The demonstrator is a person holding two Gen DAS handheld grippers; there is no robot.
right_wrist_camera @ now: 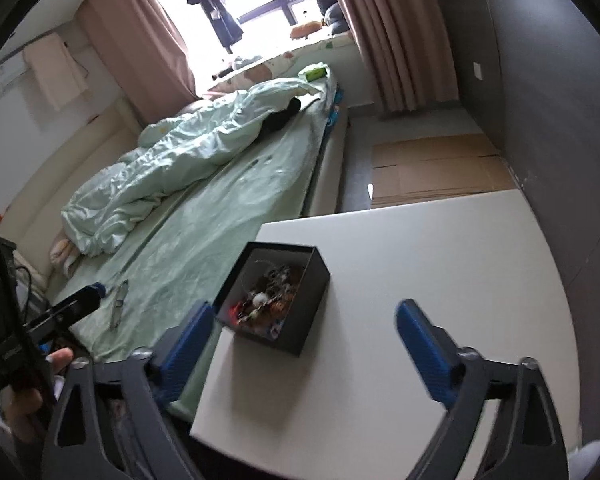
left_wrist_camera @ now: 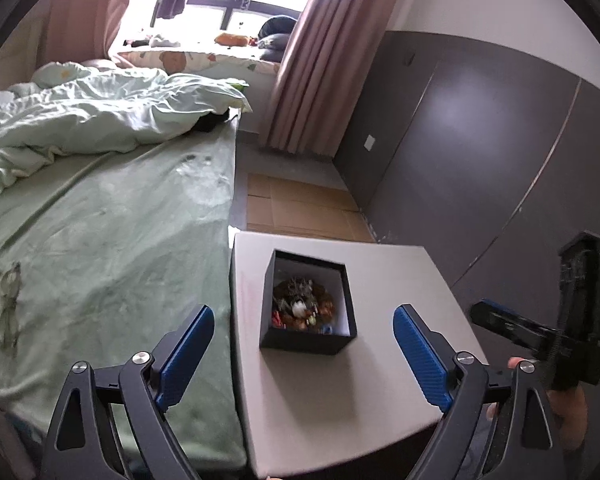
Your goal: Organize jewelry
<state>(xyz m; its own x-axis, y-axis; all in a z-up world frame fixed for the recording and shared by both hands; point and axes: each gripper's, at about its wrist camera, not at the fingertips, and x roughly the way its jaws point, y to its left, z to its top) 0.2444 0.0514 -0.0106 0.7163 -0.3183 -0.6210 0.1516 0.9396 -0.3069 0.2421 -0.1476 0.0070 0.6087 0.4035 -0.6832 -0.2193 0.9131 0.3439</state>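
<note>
An open black box [left_wrist_camera: 305,345] stands on the white table [left_wrist_camera: 340,412], holding a heap of mixed jewelry [left_wrist_camera: 300,307] with beads and a white piece. My left gripper [left_wrist_camera: 305,312] hovers in front of the box, its blue pads wide apart and empty. The right gripper [right_wrist_camera: 305,307] stands open too, with nothing between its fingers and the box [right_wrist_camera: 314,312] just ahead to the left. The jewelry [right_wrist_camera: 265,295] shows inside the box. A thin silvery item [right_wrist_camera: 119,302] lies on the bed sheet, also visible in the left wrist view [left_wrist_camera: 10,304].
A bed with a green sheet [left_wrist_camera: 112,240] and a rumpled duvet [left_wrist_camera: 80,120] runs along the table's left side. Flattened cardboard [left_wrist_camera: 300,208] covers the floor beyond the table. A dark wall [left_wrist_camera: 480,152] stands on the right and pink curtains [left_wrist_camera: 300,72] hang by the window.
</note>
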